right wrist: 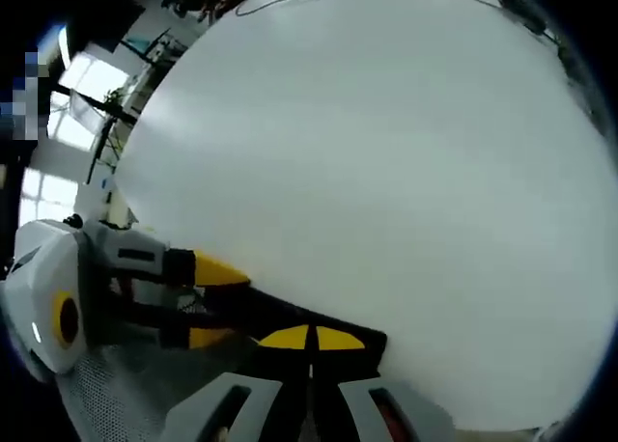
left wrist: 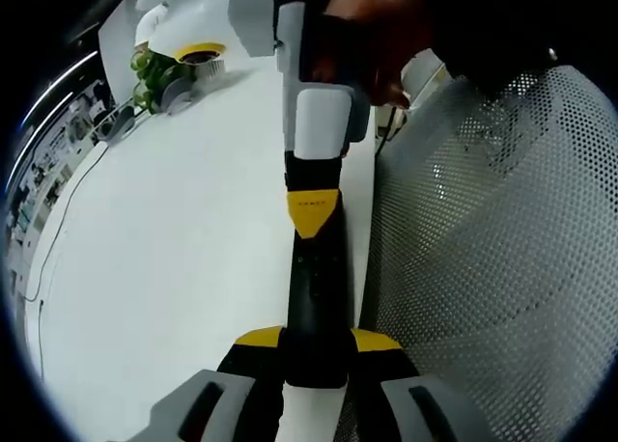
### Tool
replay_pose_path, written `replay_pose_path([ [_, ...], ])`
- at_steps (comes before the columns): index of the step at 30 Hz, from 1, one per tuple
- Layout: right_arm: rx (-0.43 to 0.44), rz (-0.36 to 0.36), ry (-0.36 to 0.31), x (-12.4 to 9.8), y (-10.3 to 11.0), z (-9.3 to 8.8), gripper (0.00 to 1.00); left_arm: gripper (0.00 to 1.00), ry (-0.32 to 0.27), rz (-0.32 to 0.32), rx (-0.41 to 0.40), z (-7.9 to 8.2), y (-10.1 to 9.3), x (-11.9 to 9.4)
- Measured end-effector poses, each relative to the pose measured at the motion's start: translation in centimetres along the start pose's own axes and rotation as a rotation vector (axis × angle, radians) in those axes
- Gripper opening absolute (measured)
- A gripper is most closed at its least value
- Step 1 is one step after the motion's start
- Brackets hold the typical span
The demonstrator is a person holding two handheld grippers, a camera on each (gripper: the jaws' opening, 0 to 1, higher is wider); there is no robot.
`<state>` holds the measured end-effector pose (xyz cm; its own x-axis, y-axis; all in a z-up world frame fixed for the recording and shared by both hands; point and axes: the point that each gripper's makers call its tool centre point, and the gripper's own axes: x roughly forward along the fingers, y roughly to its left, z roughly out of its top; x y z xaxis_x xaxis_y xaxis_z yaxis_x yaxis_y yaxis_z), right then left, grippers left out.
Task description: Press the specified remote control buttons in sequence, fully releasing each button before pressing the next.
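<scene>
Remote held off the table edge for a button press

The left gripper [left wrist: 311,350] clamped the black remote [left wrist: 314,288] steady while the right gripper [left wrist: 314,210], jaws closed together, pressed its yellow tip onto the buttons above the white table [left wrist: 174,259]

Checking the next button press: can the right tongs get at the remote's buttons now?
Probably yes: the left tongs clamp the remote at its near end, and the right tongs already sit closed on its bare upper face.
</scene>
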<state>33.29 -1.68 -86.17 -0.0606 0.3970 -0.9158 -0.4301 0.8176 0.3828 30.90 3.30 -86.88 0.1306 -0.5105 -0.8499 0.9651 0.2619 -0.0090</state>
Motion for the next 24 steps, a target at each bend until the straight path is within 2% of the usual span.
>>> replay_pose_path([
  [1,0.028,0.007,0.001,-0.02,-0.05,0.04,0.0,0.25,-0.001,0.001,0.0,0.01,0.01,0.01],
  [11,0.097,0.042,0.011,-0.28,0.01,0.01,0.0,0.25,-0.006,0.003,-0.002,0.01,0.05,-0.03],
  [17,0.135,0.076,-0.019,-0.31,0.27,0.57,0.0,0.25,-0.005,0.004,-0.001,0.01,0.02,-0.03],
  [24,0.146,0.07,-0.012,-0.09,0.0,0.41,0.0,0.25,-0.004,0.005,0.001,0.0,-0.02,-0.02],
])
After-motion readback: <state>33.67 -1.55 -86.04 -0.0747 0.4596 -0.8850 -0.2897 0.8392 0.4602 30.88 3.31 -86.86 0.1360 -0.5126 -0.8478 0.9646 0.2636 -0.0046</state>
